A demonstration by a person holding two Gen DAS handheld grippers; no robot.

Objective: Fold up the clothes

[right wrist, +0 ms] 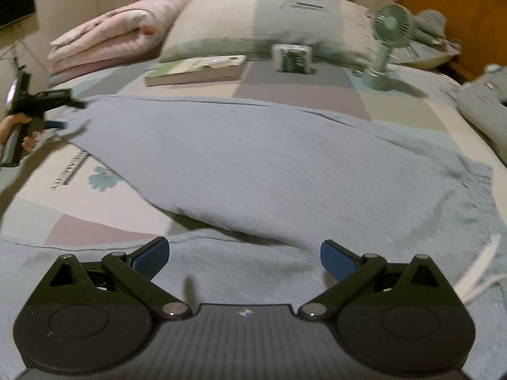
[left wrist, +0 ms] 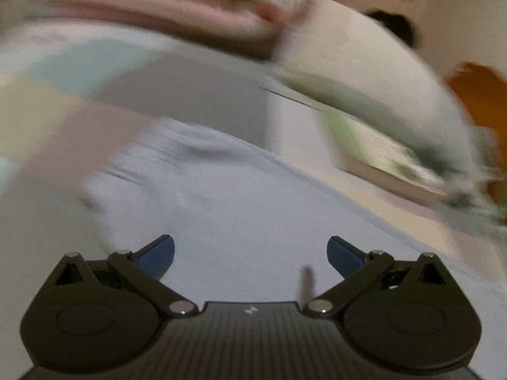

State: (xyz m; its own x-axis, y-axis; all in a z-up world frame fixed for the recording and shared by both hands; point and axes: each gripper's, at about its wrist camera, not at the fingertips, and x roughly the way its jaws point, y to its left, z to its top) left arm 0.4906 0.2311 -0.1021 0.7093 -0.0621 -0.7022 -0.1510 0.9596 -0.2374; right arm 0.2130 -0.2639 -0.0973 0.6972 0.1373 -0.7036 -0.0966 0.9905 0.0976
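A light blue-grey garment (right wrist: 272,164) lies spread across the patchwork bedsheet (right wrist: 79,209), part of it folded over, with a white drawstring at its right end. My right gripper (right wrist: 244,258) hovers open over the garment's near edge, nothing between its blue pads. My left gripper (right wrist: 68,114), held by a hand, is open at the garment's far left end. In the blurred left wrist view the left gripper (left wrist: 250,253) is open just above the same blue garment (left wrist: 240,202), holding nothing.
Behind the garment lie a book (right wrist: 196,69), a small green box (right wrist: 293,58) and a green hand fan (right wrist: 385,47). A folded pink quilt (right wrist: 117,38) and a pillow (right wrist: 263,22) sit at the bedhead. A grey plush (right wrist: 484,107) is at the right.
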